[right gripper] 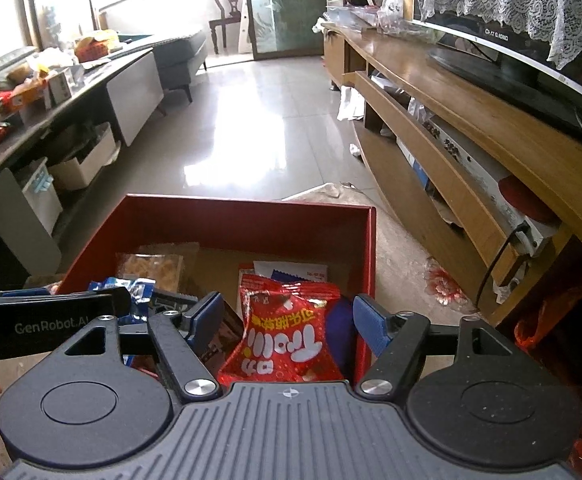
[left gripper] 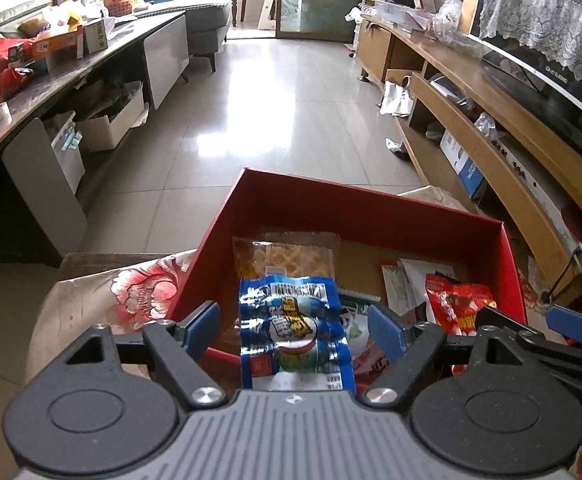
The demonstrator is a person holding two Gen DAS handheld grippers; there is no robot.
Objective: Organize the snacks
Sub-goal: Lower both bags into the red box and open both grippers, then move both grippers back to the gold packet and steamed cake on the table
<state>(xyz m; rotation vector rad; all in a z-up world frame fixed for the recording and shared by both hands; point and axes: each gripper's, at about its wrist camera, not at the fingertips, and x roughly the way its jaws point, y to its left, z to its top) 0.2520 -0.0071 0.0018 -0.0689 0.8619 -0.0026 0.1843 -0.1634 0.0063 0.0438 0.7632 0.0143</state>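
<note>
Red box (left gripper: 371, 216) holds crinkled blue packet (left gripper: 295, 332), red packet (right gripper: 287, 336).

Camera setup: my two wrist views, side by side.
Each looks forward along my jaws, close above the red box (left gripper: 355, 216) (right gripper: 247, 216); both share its snacks and the tiled floor (left gripper: 251, 92) (right gripper: 259, 120) beyond.

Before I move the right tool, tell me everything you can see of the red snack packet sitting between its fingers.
The red snack packet is a glossy, crinkled plastic pouch with large white characters and smaller yellow ones, its serrated sealed edge pointing away from the camera. It lies tilted inside the red box, on top of other packets near the box's right wall. The right tool straddles it, open; neither blue pad clearly touches it. The left wrist view also shows it.
</note>
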